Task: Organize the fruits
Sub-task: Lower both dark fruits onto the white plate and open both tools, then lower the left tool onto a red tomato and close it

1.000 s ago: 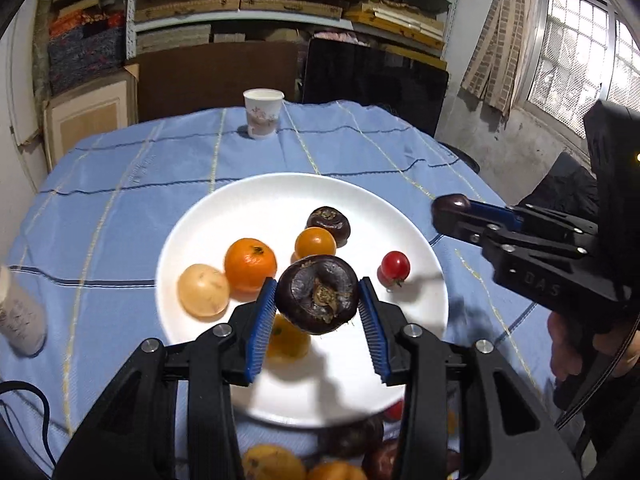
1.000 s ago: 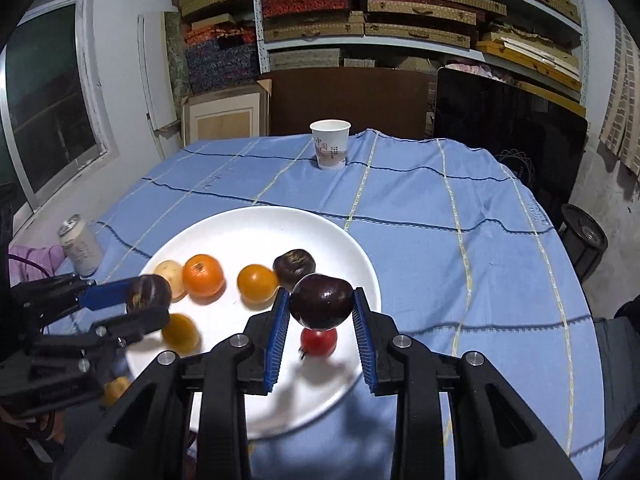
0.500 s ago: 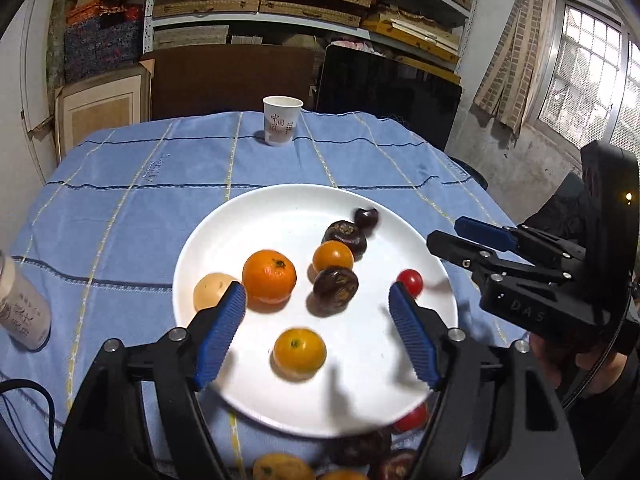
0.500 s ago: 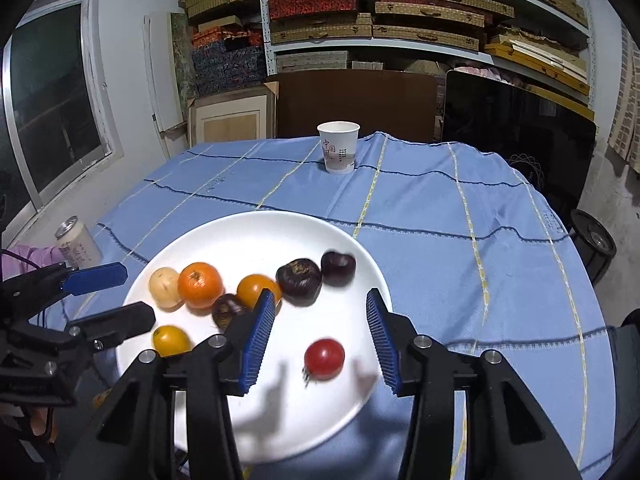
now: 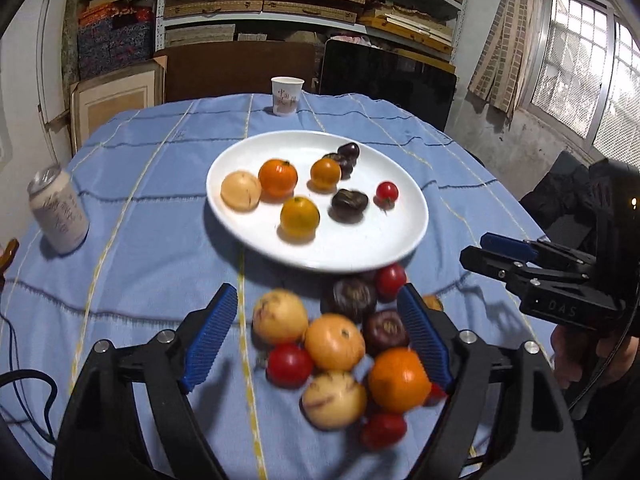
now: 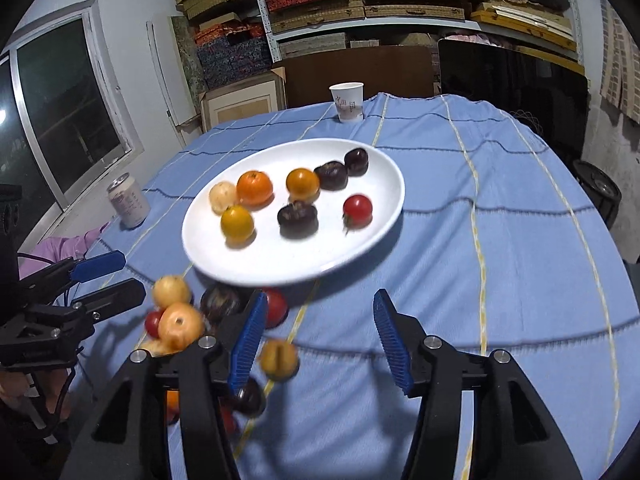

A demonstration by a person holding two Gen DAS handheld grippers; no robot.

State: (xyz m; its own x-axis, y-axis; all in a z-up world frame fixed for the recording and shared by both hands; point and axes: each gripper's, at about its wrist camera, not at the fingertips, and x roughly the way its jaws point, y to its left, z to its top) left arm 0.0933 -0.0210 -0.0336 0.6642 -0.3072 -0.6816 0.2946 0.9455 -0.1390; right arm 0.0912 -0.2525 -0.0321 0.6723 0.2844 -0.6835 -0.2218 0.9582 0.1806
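Desk (image 5: 152, 184) under blue cloth, white plate (image 5: 256, 240) mid-desk, loose pile of fruit (image 5: 336, 344) on the cloth just in front of its near rim.

Change vs a second ago: both grippers had dark fruits clamped over the plate; half a second ago both had let go. Those two now sat on the plate: one dark fruit (image 5: 349, 204) near the cherry tomato (image 5: 387, 192), another (image 6: 356, 161) at the far rim. Plate count: eight.

Left gripper (image 5: 320, 336) had pulled back and sat over the pile, fingers wide, holding nothing. Right gripper (image 6: 318, 346) likewise back off the plate, fingers wide, empty, a small yellow fruit (image 6: 279, 358) just beside its left finger (image 6: 248, 344).

Read: one drop cycle done, next picks being lined up; most of the pile left.

Orientation: fruit mostly round, no real long axis. Plate dark fruit is squat, wider than tall. Pile blurred, stems unclear.

Can (image 5: 58, 212) and paper cup (image 5: 286, 95) stood well apart from the plate.
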